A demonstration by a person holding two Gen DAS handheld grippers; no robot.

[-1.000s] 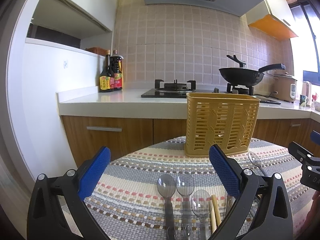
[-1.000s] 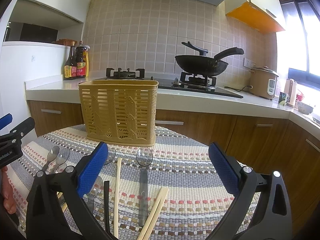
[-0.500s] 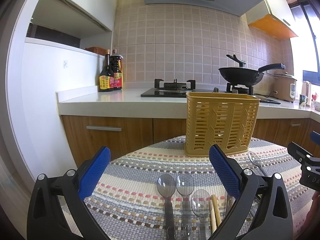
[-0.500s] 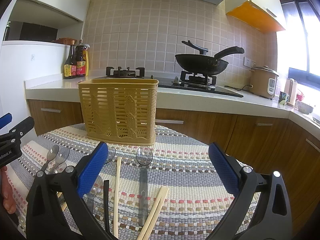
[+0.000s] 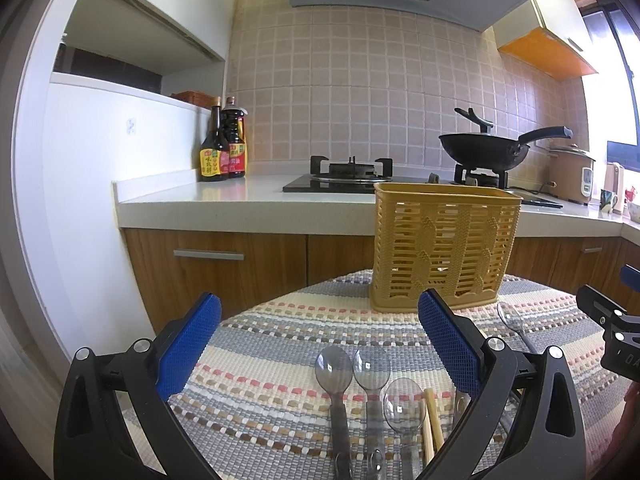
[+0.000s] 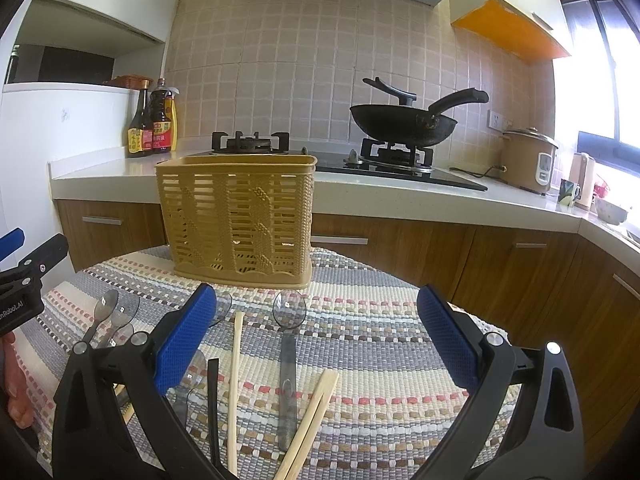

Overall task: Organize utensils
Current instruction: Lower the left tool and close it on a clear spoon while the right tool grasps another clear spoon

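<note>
Right now both tools are hovering low over the striped mat (image 6: 380, 320) on the worktop, and nothing is being gripped. The left tool (image 5: 320, 344) is holding its blue pads wide apart, framing three clear spoons (image 5: 366, 376) lying side by side at the bottom centre of its view, bowls pointing toward the basket; to me that looks like lining up for a pick. The right tool (image 6: 316, 334) is likewise spread open, with a single clear spoon (image 6: 289, 320) and loose chopsticks (image 6: 236, 376) lying between its pads in the lower middle of its frame.

The yellow slotted basket (image 6: 236, 216) is standing upright at the far edge of the mat, centre-left in the right view, seemingly empty so far, presumably waiting as the place where all these utensils are going.
</note>
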